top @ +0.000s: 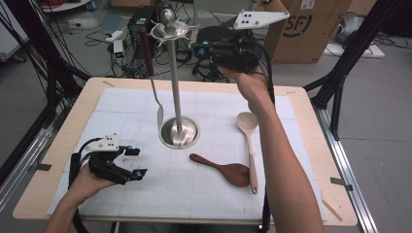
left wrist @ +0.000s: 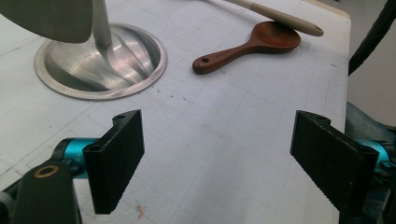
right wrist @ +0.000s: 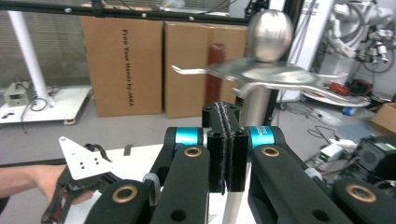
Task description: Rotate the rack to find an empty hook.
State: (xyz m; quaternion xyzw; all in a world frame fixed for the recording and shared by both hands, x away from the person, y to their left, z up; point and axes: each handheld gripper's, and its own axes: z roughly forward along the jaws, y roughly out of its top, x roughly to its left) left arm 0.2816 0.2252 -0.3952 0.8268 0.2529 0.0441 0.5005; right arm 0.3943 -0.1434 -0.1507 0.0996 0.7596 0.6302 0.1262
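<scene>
left gripper rests low on the desk, jaws apart and empty; right gripper hovers by the rack top, jaws together, holding nothing. one spatula hangs from the rack, so that seems done; a brown spoon and a pale spoon lie crossed on the desk, likely left to hang. its hook is blurred

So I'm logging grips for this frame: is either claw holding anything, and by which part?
Nothing is held. The left claw stands open over the white mat; the right claw is shut on nothing, up beside the tall steel utensil stand.
</scene>
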